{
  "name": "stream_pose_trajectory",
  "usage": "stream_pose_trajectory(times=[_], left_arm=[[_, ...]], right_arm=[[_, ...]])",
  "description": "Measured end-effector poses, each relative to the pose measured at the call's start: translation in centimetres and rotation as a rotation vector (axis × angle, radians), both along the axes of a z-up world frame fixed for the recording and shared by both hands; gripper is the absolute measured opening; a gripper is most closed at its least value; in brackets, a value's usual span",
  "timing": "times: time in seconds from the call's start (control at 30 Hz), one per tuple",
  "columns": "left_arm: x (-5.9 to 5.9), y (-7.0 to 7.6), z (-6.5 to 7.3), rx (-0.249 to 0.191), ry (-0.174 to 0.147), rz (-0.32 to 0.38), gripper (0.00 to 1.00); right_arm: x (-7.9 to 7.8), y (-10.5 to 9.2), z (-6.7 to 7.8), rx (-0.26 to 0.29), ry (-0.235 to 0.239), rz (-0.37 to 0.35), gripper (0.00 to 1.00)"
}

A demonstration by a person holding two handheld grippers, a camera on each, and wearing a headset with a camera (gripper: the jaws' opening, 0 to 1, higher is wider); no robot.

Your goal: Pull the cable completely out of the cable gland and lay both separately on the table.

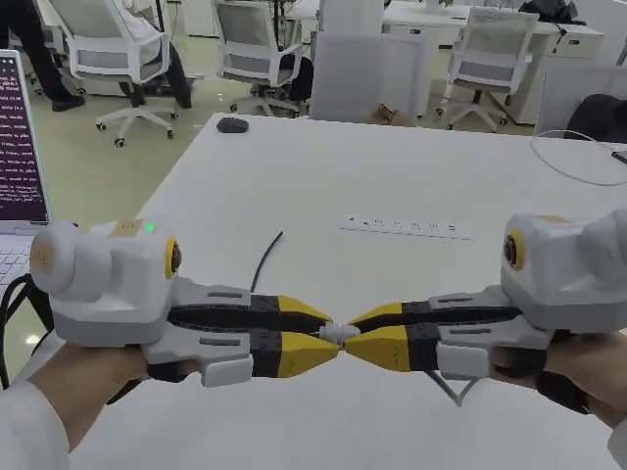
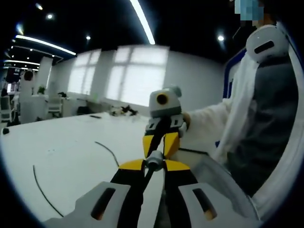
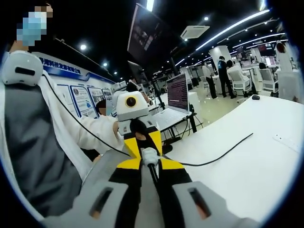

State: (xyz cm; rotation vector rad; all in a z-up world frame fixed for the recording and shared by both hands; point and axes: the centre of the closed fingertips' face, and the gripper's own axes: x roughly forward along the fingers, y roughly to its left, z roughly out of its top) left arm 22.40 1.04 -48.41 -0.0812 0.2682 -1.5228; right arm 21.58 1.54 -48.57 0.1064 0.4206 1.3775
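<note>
In the head view both grippers meet tip to tip low over the white table [image 1: 392, 166]. A small pale cable gland [image 1: 338, 333] sits pinched between them. My left gripper [image 1: 323, 338] comes in from the left and my right gripper [image 1: 355, 338] from the right, both shut on the gland. The thin black cable [image 1: 266, 257] runs out from behind the left jaws and ends on the table. The left gripper view has the gland [image 2: 154, 161] at my left gripper [image 2: 154, 165], with the cable [image 2: 109, 151] beyond. The right gripper view has the gland [image 3: 149, 156] at my right gripper [image 3: 150, 161], and the cable [image 3: 213, 159] trails right.
A laptop [image 1: 15, 147] stands at the left table edge. A flat white power strip [image 1: 402, 227] lies mid-table, a dark mouse [image 1: 232, 124] at the far edge, and a thin white cable loop [image 1: 578, 162] at the far right. Office chairs [image 1: 118, 59] stand behind.
</note>
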Motion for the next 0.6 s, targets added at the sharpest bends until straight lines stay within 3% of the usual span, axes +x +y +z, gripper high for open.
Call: stream_pose_trajectory(times=[0.03,0.1,0.17,0.4,0.47,0.5,0.6], left_arm=[[-0.1,-0.1,-0.1,0.009,0.003,-0.005,0.15],[-0.3,-0.2,-0.4,0.017,0.006,-0.010,0.15],[-0.2,-0.1,-0.2,-0.004,0.016,-0.003,0.15],[-0.2,-0.1,0.2,-0.033,0.063,-0.004,0.14],[-0.2,0.0,0.4,-0.037,0.108,-0.007,0.14],[-0.1,0.1,0.4,-0.036,0.105,-0.008,0.14],[0.0,0.1,0.8,-0.055,0.138,-0.003,0.13]], right_arm=[[-0.1,0.0,-0.2,-0.037,-0.064,0.015,0.11],[-0.3,-0.1,-0.4,-0.070,-0.094,0.025,0.10],[-0.3,0.0,-0.1,-0.062,-0.101,0.014,0.10],[-0.5,0.0,0.2,-0.113,-0.269,0.028,0.10],[-0.4,0.1,0.4,-0.127,-0.333,0.025,0.10],[-0.5,0.1,0.5,-0.129,-0.339,0.023,0.10],[-0.4,0.0,0.6,-0.136,-0.367,0.013,0.10]])
